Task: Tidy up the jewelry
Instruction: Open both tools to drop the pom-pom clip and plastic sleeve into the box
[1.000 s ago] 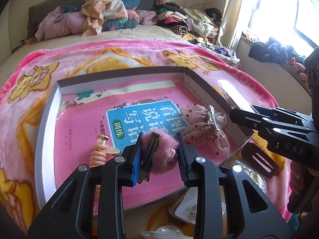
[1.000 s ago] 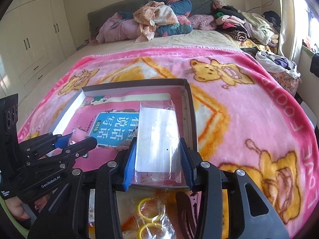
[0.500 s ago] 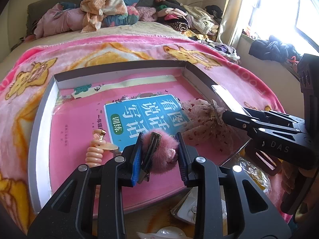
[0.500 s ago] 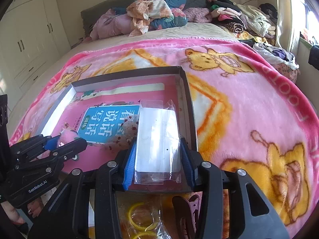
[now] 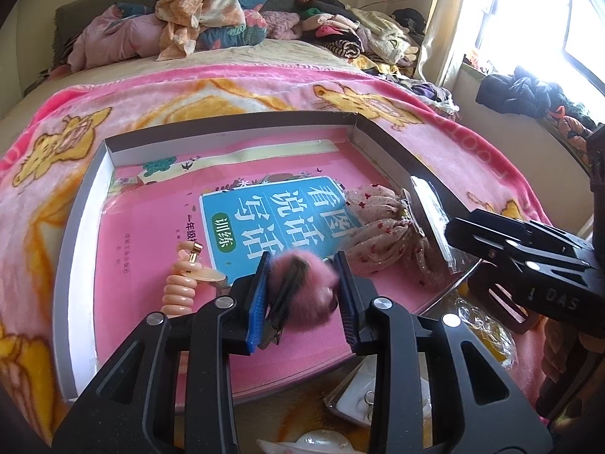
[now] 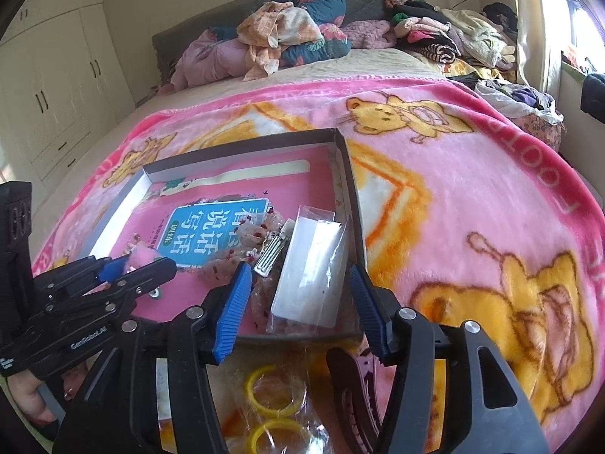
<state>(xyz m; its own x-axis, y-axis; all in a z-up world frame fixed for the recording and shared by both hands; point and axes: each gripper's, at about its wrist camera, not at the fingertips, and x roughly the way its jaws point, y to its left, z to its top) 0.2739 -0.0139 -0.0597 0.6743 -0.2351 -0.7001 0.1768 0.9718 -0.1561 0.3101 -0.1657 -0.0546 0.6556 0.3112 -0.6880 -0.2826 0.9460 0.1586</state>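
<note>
Your opening right gripper [image 6: 300, 308] has released the clear packet [image 6: 308, 272] against the box [image 5: 81, 234] wall, while the left gripper's [image 5: 302, 299] loosening jaws, seemingly still touching the blurred pink furry clip [image 5: 302, 283], may drop it crooked.

A pink blanket [image 6: 472, 189] with yellow cartoon animals covers the bed. Heaped clothes [image 6: 287, 38] lie along the bed's far edge. White cupboards [image 6: 49, 75] stand past its left edge; a bright window [image 5: 548, 19] past its right.

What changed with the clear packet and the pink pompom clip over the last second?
The right gripper is opening and has let go of the clear packet, which now lies tilted in the tray against the floral scrunchie. The left gripper is starting to open around the pink pompom clip. The tray and the spiral hair tie stayed put.
</note>
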